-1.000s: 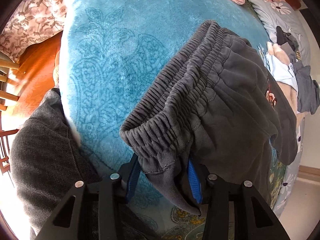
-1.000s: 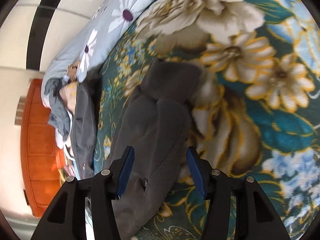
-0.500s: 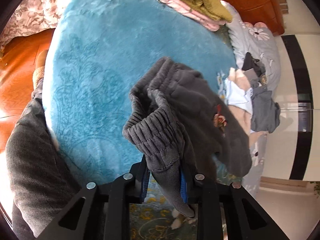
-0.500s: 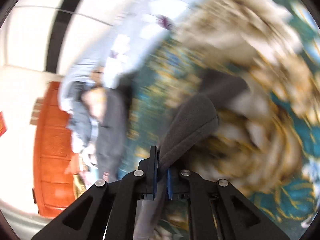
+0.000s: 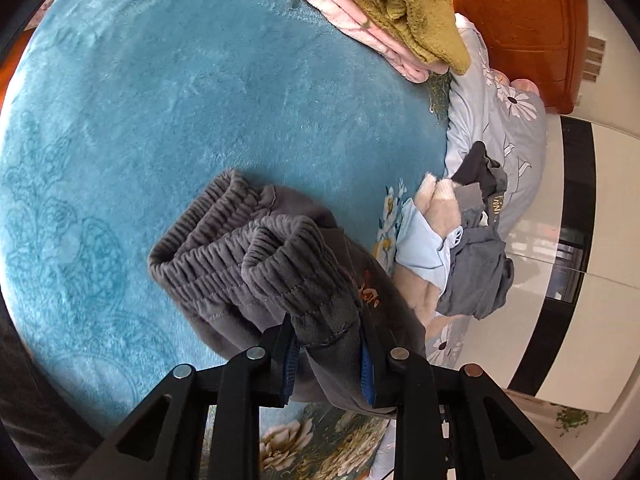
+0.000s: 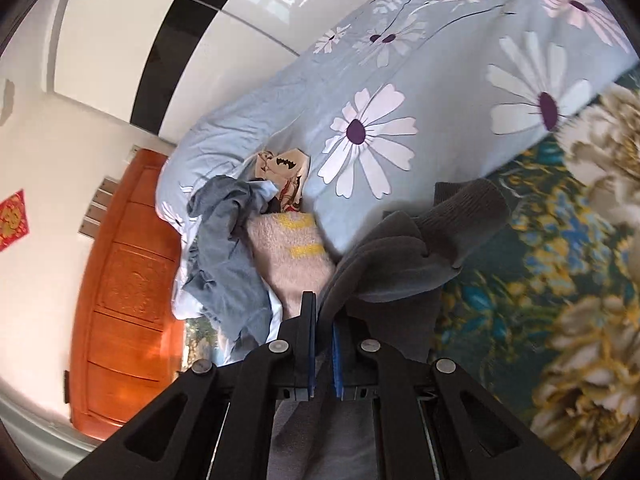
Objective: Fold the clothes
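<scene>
Both grippers now pinch the grey trousers (image 5: pixel 280 264). Left gripper (image 5: pixel 328 354) has its jaws drawn in on the bunched elastic waistband (image 5: pixel 224 236), where a second ago they stood wider around the same cloth. Right gripper (image 6: pixel 324 344) has its jaws pressed nearly together on a thin fold of the trouser leg (image 6: pixel 404 264); a second ago they were spread over the leg as it lay flat on the blanket.

The waistband is now doubled over on itself and hangs from the left gripper above the teal blanket (image 5: pixel 200 92), no longer stretched out in one long line. The leg rises off the flowered part of the blanket (image 6: pixel 560 320), draping back from the right gripper instead of lying along it.

Beyond the trousers, at the blanket's far edge, a heap of loose clothes (image 5: pixel 460 256) lies against the daisy quilt (image 6: pixel 400 92). A folded stack (image 5: pixel 384 12) with a mustard piece on top has come fully into the left view, on the blanket's far side.
</scene>
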Demonstrator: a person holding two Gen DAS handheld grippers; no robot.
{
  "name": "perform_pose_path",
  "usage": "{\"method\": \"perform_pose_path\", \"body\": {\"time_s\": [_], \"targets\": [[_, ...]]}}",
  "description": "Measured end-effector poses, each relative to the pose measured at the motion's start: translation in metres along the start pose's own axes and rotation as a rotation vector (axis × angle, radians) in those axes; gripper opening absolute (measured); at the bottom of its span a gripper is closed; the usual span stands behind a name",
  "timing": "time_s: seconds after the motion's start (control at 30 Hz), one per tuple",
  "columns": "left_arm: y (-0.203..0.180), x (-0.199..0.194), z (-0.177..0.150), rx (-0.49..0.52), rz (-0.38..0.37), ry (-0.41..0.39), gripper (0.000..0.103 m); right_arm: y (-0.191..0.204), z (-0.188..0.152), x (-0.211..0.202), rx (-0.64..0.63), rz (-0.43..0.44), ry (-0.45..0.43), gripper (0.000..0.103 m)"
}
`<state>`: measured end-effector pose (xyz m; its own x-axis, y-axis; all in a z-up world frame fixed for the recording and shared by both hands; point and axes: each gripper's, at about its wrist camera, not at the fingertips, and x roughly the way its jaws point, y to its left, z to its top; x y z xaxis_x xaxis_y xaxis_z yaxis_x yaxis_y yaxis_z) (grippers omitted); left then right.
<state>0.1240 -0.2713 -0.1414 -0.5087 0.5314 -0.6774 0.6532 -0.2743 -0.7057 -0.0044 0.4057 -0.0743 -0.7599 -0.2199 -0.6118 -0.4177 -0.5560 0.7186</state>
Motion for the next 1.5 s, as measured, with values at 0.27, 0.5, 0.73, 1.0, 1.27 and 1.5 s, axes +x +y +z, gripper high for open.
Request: {"method": "perform_pose_path", "body": {"time_s": [0.27, 0.5, 0.73, 1.0, 1.27, 1.5], "targets": [[0.011, 0.028, 0.040, -0.022, 0.021, 0.007, 0.028, 0.033, 0.019, 0.073, -0.043, -0.128, 0.028, 0.007], [0.002, 0.028, 0.039, 0.063, -0.038, 0.008, 0.052, 0.036, 0.017, 0.111, -0.019, -0.098, 0.075, 0.014], [0.011, -0.016, 0.002, 0.149, 0.000, -0.121, 0.059, 0.040, 0.005, 0.101, -0.102, 0.002, 0.111, 0.052], [0.099, -0.005, -0.020, -0.032, 0.107, -0.138, 0.061, -0.035, -0.016, 0.054, -0.078, -0.087, 0.070, 0.057], [0.106, 0.011, -0.018, -0.033, 0.085, -0.172, 0.063, -0.096, -0.021, 0.077, 0.132, -0.117, 0.056, 0.057], [0.118, 0.013, -0.039, -0.066, 0.019, -0.148, 0.064, -0.105, -0.009, 0.110, 0.159, -0.108, 0.048, 0.057]]}}
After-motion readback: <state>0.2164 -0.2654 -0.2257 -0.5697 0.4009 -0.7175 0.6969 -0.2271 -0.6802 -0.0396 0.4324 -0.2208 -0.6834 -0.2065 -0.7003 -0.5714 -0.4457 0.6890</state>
